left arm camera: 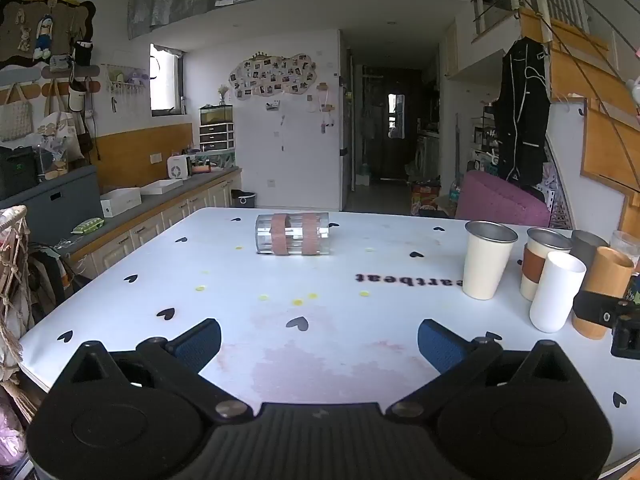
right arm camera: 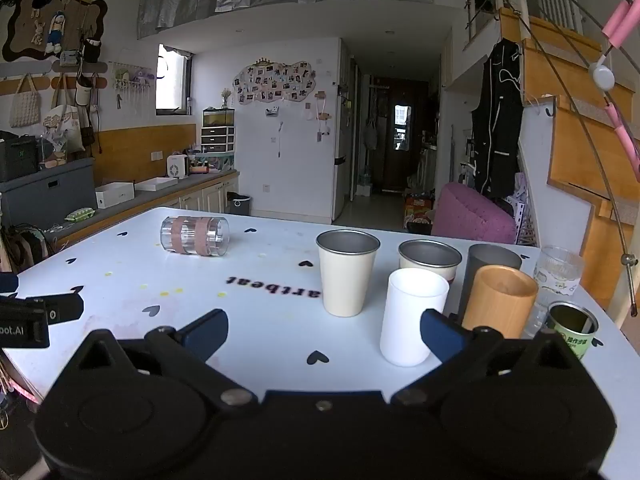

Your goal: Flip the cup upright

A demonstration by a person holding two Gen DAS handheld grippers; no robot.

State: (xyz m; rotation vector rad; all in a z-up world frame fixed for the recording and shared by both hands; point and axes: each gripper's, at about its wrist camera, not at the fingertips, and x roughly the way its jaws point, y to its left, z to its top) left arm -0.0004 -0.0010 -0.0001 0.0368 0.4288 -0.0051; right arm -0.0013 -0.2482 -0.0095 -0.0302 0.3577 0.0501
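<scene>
Lying on its side near the table's [left arm camera: 120, 300] far edge, the clear cup [left arm camera: 293, 234] is being left untouched. A green tin [right arm camera: 573, 330] is being shown only by the right view. Both the left gripper [left arm camera: 319, 340] and right gripper [right arm camera: 324, 330] are being held spread wide, empty.

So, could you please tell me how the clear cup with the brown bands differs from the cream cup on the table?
The clear cup lies on its side, far across the table; the cream cup stands upright among the other cups. The clear cup is transparent with two brown bands; the cream cup is opaque and plain, with a metallic inside. Both rest on the table, and neither gripper touches them.
</scene>
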